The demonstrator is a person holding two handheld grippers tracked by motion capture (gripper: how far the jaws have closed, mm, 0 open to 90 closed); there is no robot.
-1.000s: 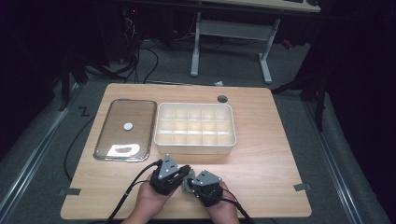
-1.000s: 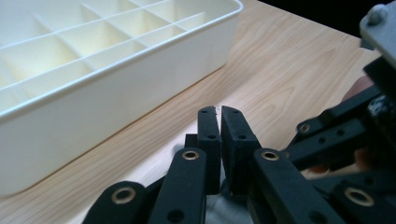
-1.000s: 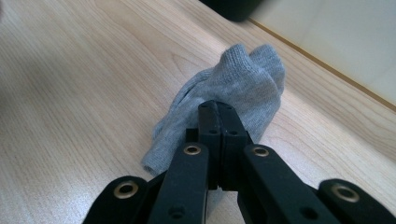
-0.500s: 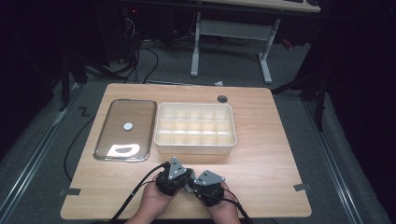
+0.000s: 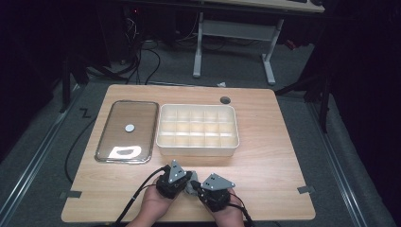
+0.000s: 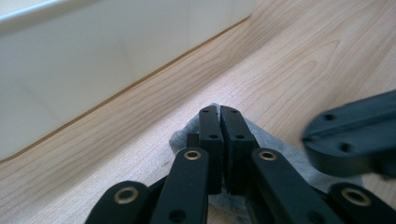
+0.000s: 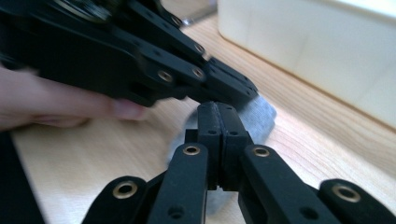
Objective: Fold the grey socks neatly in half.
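A small grey cloth [image 5: 191, 187] lies on the wooden table [image 5: 274, 156] near its front edge, between my two grippers. My left gripper [image 6: 219, 111] has its jaws pressed shut, tips down on the cloth [image 6: 187, 135]. My right gripper [image 7: 218, 107] is also shut, its tips over the same cloth [image 7: 259, 116]. The left gripper [image 7: 233, 88] crosses just beyond those tips, and a person's finger [image 7: 70, 105] shows behind it. In the high view the left gripper [image 5: 182, 181] and right gripper [image 5: 201, 189] almost meet. Whether either one pinches the fabric cannot be seen.
A white compartment box [image 5: 197, 150] stands just behind the grippers at mid-table. A glass-topped metal tray [image 5: 126, 131] lies to its left. A round cable hole [image 5: 225, 100] sits near the back edge. Bare wood stretches to the right.
Both grippers have drifted slightly right and closer together. Box and tray have not moved.
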